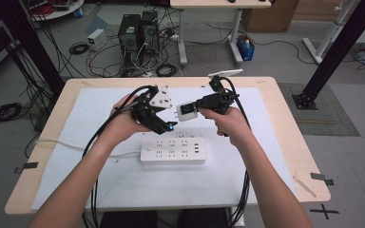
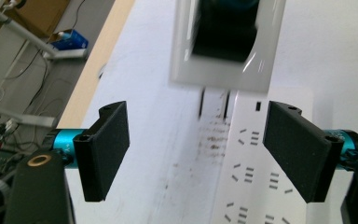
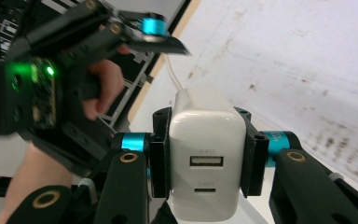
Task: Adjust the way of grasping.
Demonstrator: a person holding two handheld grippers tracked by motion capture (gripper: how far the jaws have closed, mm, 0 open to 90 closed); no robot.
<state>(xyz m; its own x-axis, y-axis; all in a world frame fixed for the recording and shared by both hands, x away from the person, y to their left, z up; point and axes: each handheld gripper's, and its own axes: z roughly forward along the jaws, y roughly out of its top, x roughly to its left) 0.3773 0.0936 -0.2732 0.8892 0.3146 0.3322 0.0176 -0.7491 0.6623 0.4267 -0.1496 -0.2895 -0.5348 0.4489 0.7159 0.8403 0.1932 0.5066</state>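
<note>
R gripper (image 3: 204, 156) is clamped on the white charger (image 3: 205, 163), pads flat on its two side faces, USB ports facing back toward the hand. Charger looks light, rigid, glossy plastic, so prob slippery; the flat sides are the spot to grip, not the prongs (image 2: 213, 103). L gripper (image 2: 196, 151) has its jaws apart w/ nothing between; charger hangs just ahead of it, prongs pointing down. Beyond and below both: white power strip (image 1: 172, 150) flat on the table (image 1: 285, 137).
</note>
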